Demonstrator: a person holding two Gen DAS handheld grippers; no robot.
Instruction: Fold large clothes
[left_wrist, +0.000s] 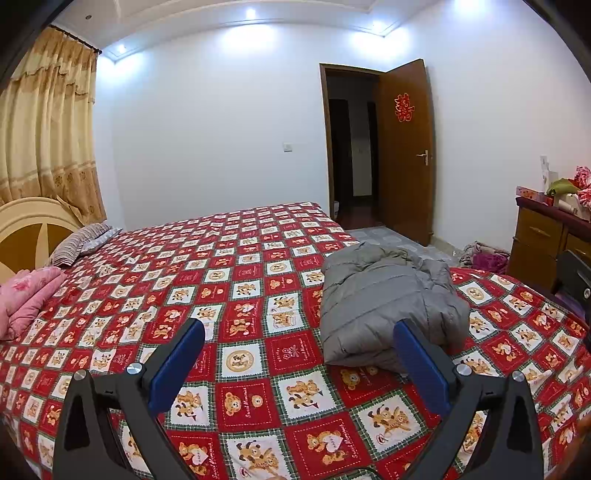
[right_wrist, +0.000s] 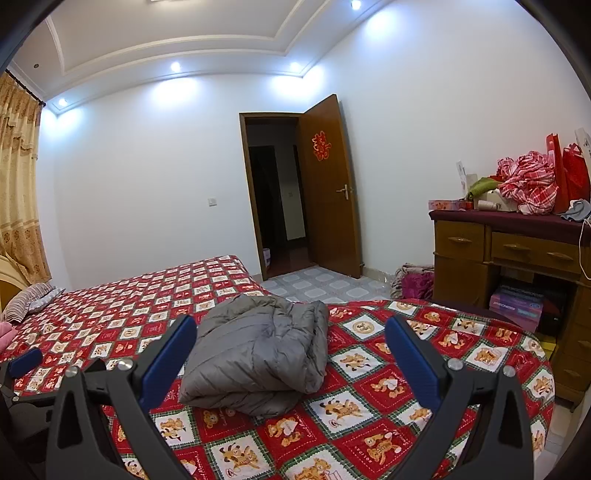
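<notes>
A grey quilted puffer jacket (left_wrist: 384, 302) lies folded into a thick bundle on the bed's red patterned bedspread (left_wrist: 240, 280). My left gripper (left_wrist: 299, 328) is open and empty, held above the bed just left of and nearer than the bundle; its right finger overlaps the bundle's near corner in view. In the right wrist view the jacket (right_wrist: 258, 350) sits between the fingers of my right gripper (right_wrist: 290, 328), which is open, empty and held back from it. The left gripper's blue fingertip (right_wrist: 26, 363) shows at that view's left edge.
A pink folded blanket (left_wrist: 26, 299) and a striped pillow (left_wrist: 74, 243) lie near the headboard. A wooden dresser (right_wrist: 517, 258) piled with red cloth and bags stands at the right. Clothes lie heaped on the floor (right_wrist: 413, 284) by the open door (right_wrist: 328, 192).
</notes>
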